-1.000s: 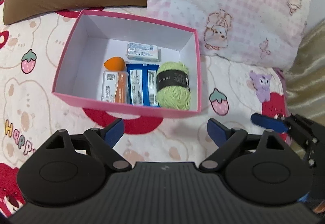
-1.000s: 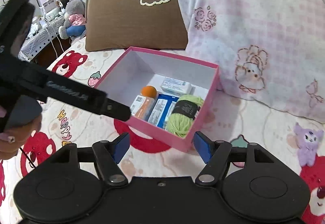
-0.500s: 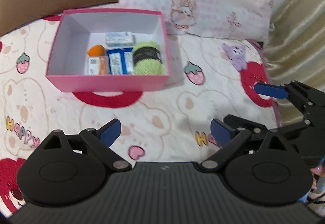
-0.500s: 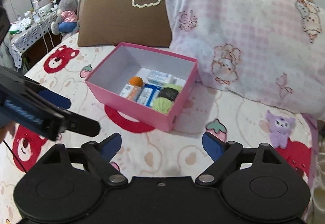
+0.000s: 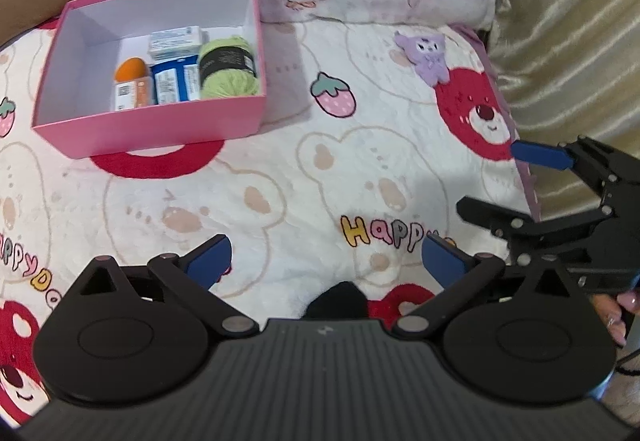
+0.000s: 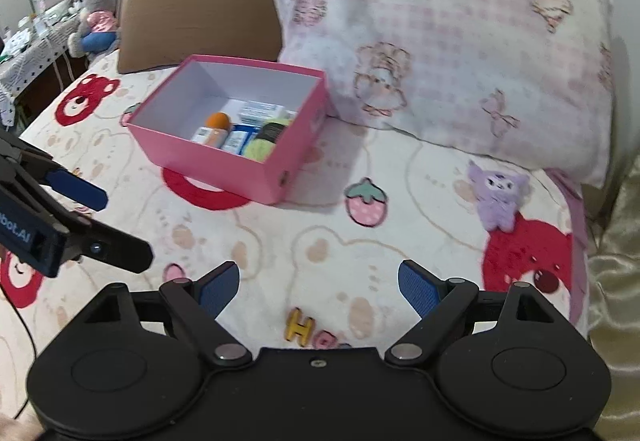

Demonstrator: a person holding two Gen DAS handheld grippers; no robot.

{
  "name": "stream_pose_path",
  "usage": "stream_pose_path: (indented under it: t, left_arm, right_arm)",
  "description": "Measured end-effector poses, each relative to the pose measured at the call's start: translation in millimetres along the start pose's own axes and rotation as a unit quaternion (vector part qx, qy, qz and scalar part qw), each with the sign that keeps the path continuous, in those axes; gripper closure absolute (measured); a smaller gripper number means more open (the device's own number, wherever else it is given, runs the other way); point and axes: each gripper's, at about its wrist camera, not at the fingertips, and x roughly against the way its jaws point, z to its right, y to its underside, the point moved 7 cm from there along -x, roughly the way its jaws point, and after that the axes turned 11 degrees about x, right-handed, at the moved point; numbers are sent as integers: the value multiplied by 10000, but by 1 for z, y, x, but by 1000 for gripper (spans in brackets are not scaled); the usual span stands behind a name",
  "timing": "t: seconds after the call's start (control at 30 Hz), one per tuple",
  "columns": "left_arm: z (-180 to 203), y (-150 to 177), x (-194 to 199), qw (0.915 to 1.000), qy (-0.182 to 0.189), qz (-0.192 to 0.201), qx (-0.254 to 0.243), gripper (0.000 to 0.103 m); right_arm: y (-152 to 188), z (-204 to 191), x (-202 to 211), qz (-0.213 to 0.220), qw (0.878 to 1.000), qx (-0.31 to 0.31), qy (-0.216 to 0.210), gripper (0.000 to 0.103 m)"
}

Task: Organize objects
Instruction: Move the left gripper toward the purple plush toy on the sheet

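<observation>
At the bottom of the left wrist view the left claw [image 5: 324, 261] stands spread wide over the bedspread [image 5: 304, 177], its jaws having just been opening, with nothing between the two blue pads and nothing touched. In the right wrist view the right claw [image 6: 318, 283] is likewise spread at the bottom of the frame, its jaws having opened within the last second, empty and clear of the bedding. Each claw shows in the other's view: the right one at the right edge of the left view, with a person's fingertips [image 5: 624, 305] behind it, and the left one at the left edge of the right view. Just beyond the claws the bedspread carries printed bears, strawberries and coloured lettering. Farther up, in the upper left of the left view and left of centre in the right view, sits one open pink box [image 5: 148, 129] with a white inside. It holds five things packed toward its right end: one ball of green yarn [image 5: 228, 67] with a black band against the right wall, one blue packet [image 5: 176, 83] beside it, one orange-and-white tube [image 5: 132, 93] left of that, one orange egg-shaped sponge [image 5: 130, 69] behind the tube, and one white carton [image 5: 174, 39] at the back. One small purple plush [image 5: 426, 55] lies on the bed to the right of the box, well apart from it. At the far end lean two pillows, one pink checked pillow [image 6: 440, 41] and one brown pillow [image 6: 200, 5].
</observation>
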Motion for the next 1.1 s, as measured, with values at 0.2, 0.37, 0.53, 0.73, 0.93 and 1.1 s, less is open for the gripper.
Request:
stream_pose_path:
  t: [0.2,0.37,0.53,0.73,0.93,1.1]
  left_arm:
    - [21,-5,-22,9999,75,-50,-82,0]
    - [41,-18,-38,9997,184,89,-146,0]
    - [58,-31,-58,9993,278,190,-144,0]
    - [68,-50,-89,9987,451,245,22,4]
    - [71,-83,-124,9973,502,476,241,5]
    - [83,-99,-150,9955,721,589,166,8]
  right_arm:
    - [18,29,-4,427,9987,-260,13,13]
    - [29,53,-13,802,9961,-292,242,13]
    - [40,84,-25,887,9918,-698,593,13]
    - [39,97,-32,1386,9870,-474,654,13]
    - [35,120,-73,1200,9872,-367,982,13]
    - [31,137,-98,1207,9852,-321,1176,13]
